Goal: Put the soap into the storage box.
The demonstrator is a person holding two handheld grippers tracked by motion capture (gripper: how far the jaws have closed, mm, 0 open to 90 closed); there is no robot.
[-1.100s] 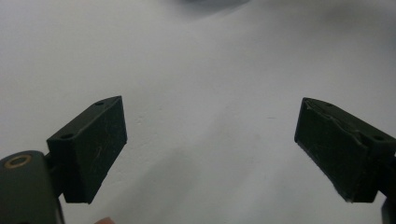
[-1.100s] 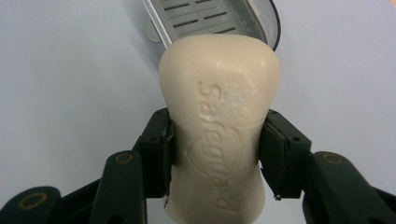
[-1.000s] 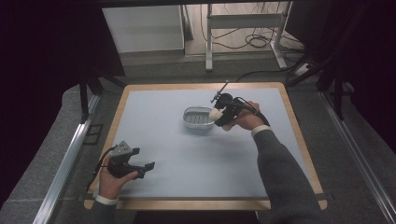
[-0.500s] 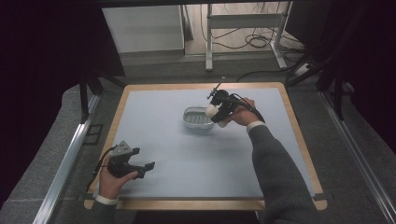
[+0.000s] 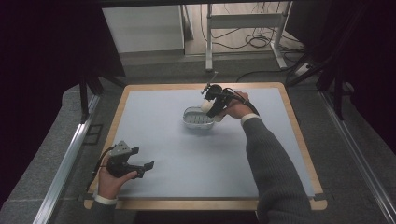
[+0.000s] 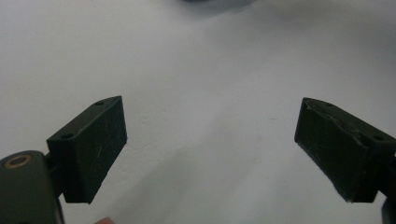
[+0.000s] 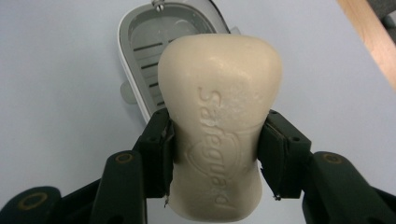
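From above, the right gripper (image 5: 211,106) hangs over the near right edge of a white soap dish (image 5: 198,117), which sits a little back of the middle of the pale blue table (image 5: 196,158). A cream soap (image 5: 206,107) is caught in its jaws. The left gripper (image 5: 140,165) rests low near the front left corner, well apart from the dish.

In the left gripper view, the jaws stand spread wide over bare table (image 6: 201,70), nothing between them.

In the right gripper view, the jaws pinch the soap (image 7: 219,116) at its waist, stamped side up, above the slotted dish (image 7: 140,51).
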